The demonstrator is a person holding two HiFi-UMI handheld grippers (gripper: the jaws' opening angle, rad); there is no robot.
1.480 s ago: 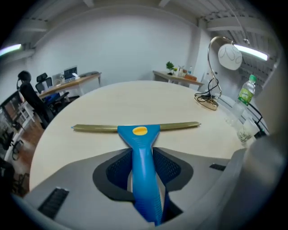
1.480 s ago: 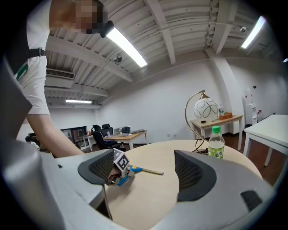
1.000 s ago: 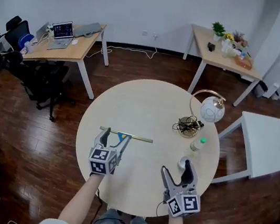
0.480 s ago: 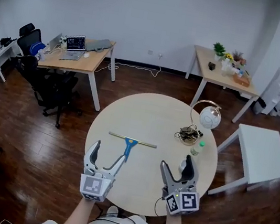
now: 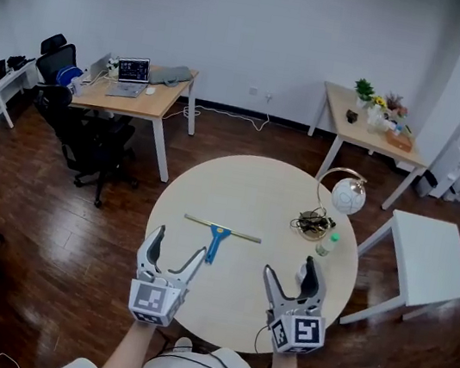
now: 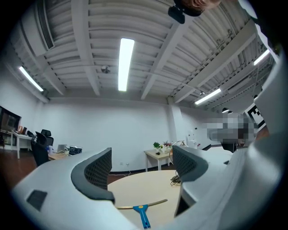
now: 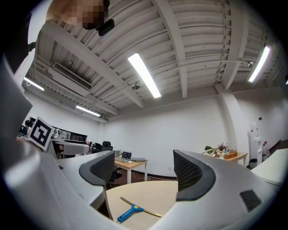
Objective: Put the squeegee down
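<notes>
The squeegee (image 5: 220, 233), with a blue handle and a long thin blade, lies flat on the round beige table (image 5: 255, 192), left of its middle. It also shows low in the left gripper view as the squeegee (image 6: 142, 209) and in the right gripper view as the squeegee (image 7: 132, 210). My left gripper (image 5: 172, 257) hangs over the table's near left edge, open and empty, well short of the squeegee. My right gripper (image 5: 291, 277) is at the near right edge, open and empty too.
A globe lamp (image 5: 347, 193), a tangle of cables (image 5: 314, 225) and a small bottle (image 5: 326, 243) stand on the table's right side. A white side table (image 5: 428, 256) is at the right. Wooden desks stand at the far left (image 5: 137, 89) and the far right (image 5: 372, 119), with office chairs (image 5: 88, 146).
My left gripper has let go of the squeegee, opened and drawn back and up to the table's near edge. The squeegee stays flat on the table. The right gripper rose slightly.
</notes>
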